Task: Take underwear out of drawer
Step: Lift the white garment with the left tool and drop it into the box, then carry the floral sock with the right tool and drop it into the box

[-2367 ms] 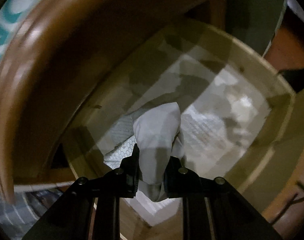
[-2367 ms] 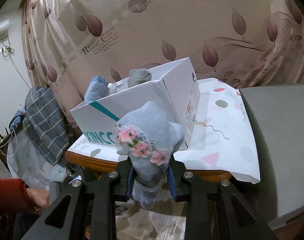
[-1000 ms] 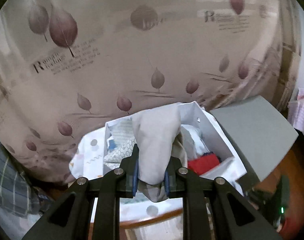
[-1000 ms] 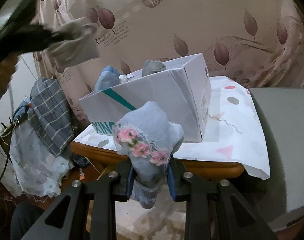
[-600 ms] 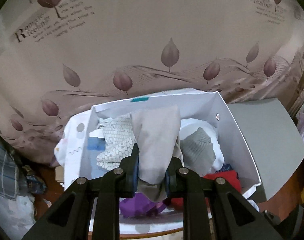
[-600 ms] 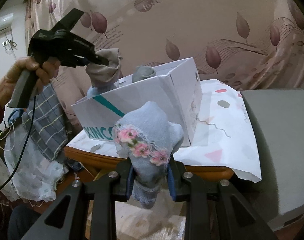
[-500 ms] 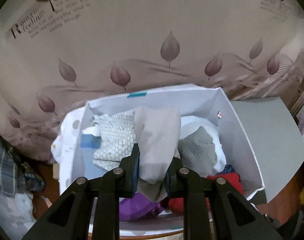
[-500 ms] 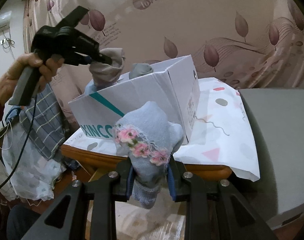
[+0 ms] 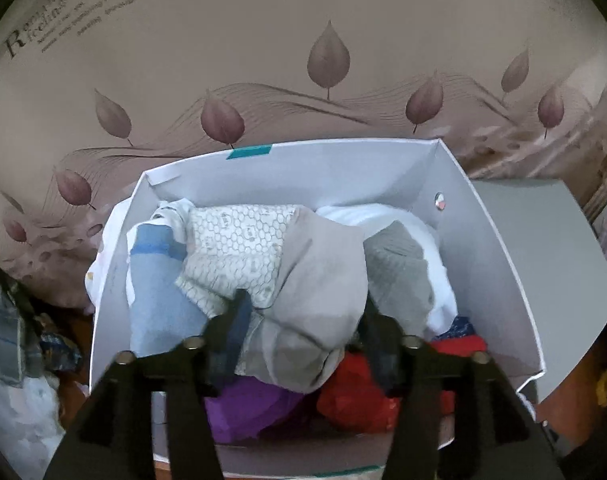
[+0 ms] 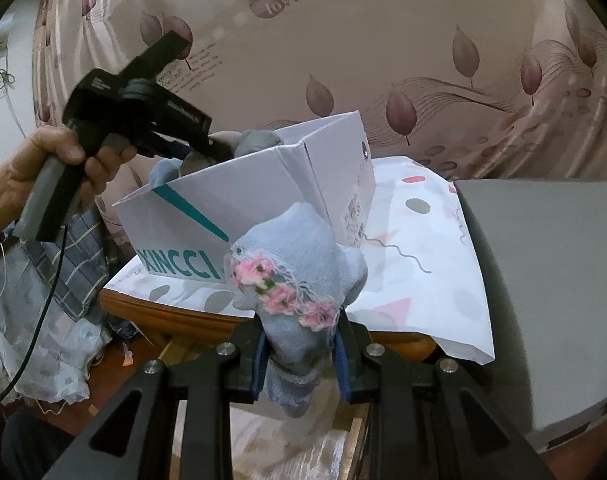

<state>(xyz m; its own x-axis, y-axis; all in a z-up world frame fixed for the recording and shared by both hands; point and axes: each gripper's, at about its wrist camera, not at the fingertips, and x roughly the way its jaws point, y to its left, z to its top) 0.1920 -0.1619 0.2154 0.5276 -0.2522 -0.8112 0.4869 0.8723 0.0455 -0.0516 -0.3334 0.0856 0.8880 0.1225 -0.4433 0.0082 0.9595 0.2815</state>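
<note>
Beige underwear (image 9: 319, 280) is lying between my left fingers (image 9: 239, 320), on top of the clothes in the white cardboard box (image 9: 491, 264); my left gripper (image 9: 303, 328) is opening and its pads are no longer pressing the cloth. My right gripper (image 10: 299, 356) is gripping a light blue underwear (image 10: 295, 264) with pink flowers, near the counter (image 10: 207, 320) edge.

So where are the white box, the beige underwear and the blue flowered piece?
white box (image 9: 343, 168), left wrist view, inner back wall.
beige underwear (image 9: 323, 280), left wrist view, middle fold.
blue flowered piece (image 10: 299, 244), right wrist view, upper cloth.
</note>
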